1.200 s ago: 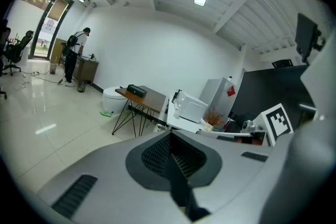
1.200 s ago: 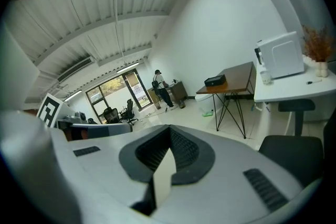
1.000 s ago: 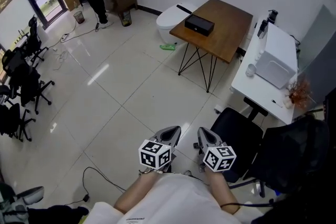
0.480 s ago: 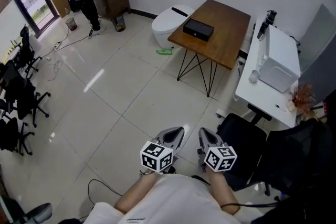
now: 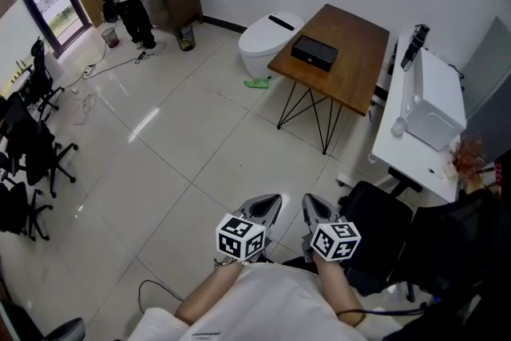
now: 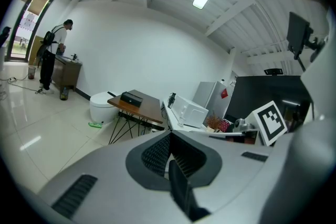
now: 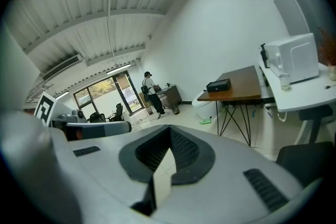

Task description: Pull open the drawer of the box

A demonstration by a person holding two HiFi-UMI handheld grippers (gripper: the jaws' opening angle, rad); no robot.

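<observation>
The jaws of the left gripper (image 5: 270, 200) and the right gripper (image 5: 311, 202) are both closed on nothing. The two sit side by side, close against the white shirt (image 5: 263, 303) of the person holding them. Over the last second they have hardly stirred. Only the head has swung a little, sliding the wooden table (image 5: 355, 60) across the view, so I'd say the approach hasn't begun. The box (image 5: 314, 52), small, flat and black, rests near the table's edge on the toilet (image 5: 267, 34) side, well apart from both grippers. Its drawer looks shut, and any handle is too small to make out.
</observation>
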